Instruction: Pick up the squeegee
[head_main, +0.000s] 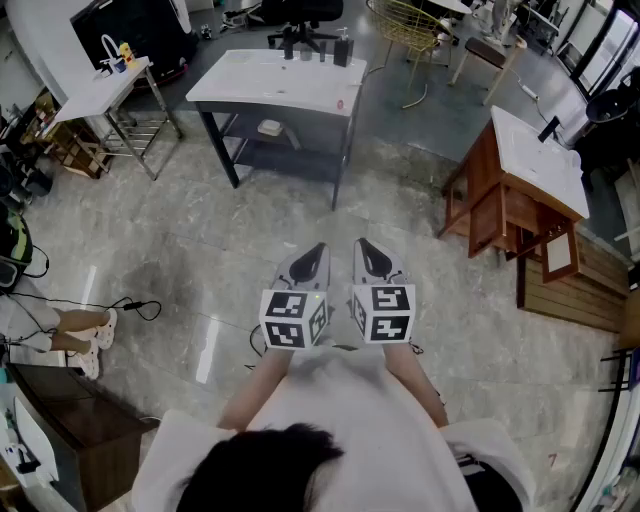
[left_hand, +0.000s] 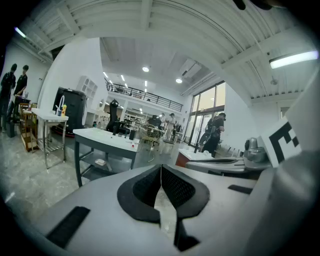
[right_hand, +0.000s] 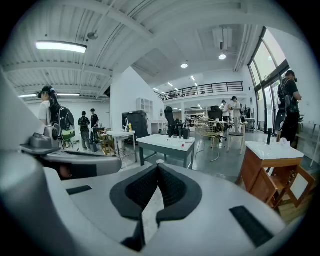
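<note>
I cannot make out a squeegee in any view. In the head view my left gripper (head_main: 311, 252) and right gripper (head_main: 369, 250) are held side by side at waist height over the grey floor, both pointing toward a white-topped grey table (head_main: 250, 90). The left gripper (left_hand: 161, 169) has its black pads pressed together at the tips with nothing between them. The right gripper (right_hand: 158, 169) is likewise shut and empty. The table carries a dark bottle (head_main: 343, 48) and a small red object (head_main: 340, 103). A small pale item (head_main: 270, 127) lies on its lower shelf.
A wooden cabinet with a white sink top (head_main: 535, 160) stands at the right. A narrow white table (head_main: 100, 95) on metal legs is at the far left, and a wire chair (head_main: 408, 25) stands behind the grey table. A cable (head_main: 130, 303) trails on the floor at the left.
</note>
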